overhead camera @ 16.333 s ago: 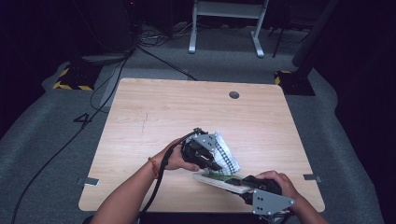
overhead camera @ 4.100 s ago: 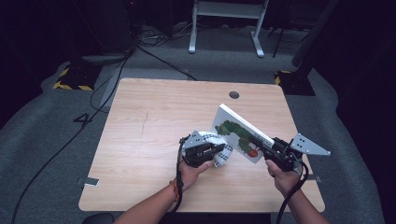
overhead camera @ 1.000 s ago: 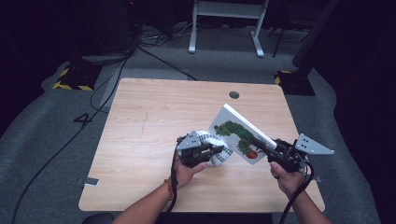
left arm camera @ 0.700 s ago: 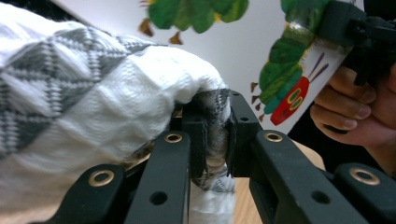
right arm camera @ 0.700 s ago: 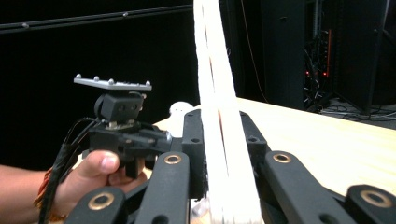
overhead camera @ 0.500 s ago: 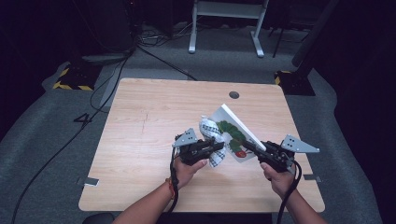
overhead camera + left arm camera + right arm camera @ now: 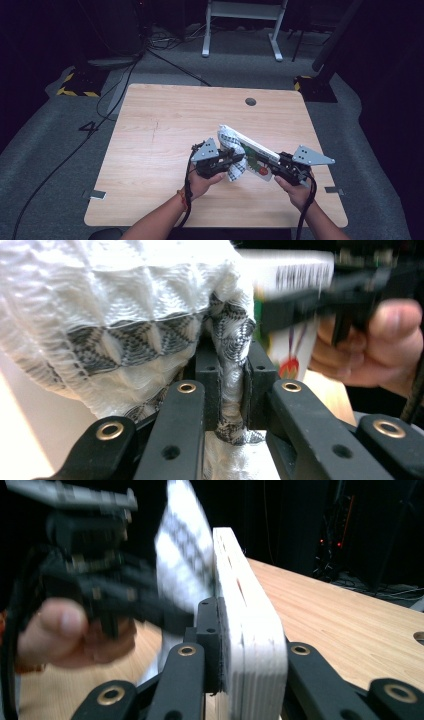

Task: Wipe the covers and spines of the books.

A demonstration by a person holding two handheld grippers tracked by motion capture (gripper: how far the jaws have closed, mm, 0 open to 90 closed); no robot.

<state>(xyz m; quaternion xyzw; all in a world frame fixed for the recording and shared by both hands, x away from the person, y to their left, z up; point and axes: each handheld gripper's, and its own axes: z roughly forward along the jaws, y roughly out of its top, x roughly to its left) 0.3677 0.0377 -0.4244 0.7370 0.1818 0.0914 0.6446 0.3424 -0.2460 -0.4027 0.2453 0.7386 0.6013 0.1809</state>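
The left gripper (image 7: 235, 159), clamped on the cloth (image 7: 231, 150), wipes the board (image 7: 257, 156) (held tilted above the table (image 7: 150, 130) in the clenched right gripper (image 7: 274, 164)), so the next stroke likely needs steady pressure across its printed face.

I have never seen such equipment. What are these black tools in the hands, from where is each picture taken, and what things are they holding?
A person sits at a wooden table and holds a hand-operated gripper in each hand; each has two black jaws.

The high view looks down from above the person's side. The other two pictures come from small cameras riding on the grippers, looking along their jaws.

The left gripper is shut on a white cloth with grey checks; its fold sits pinched between the jaws. The right gripper is shut on the edge of a thick white board book with a colourful cover, lifted at a tilt. Cloth and book meet between the hands.
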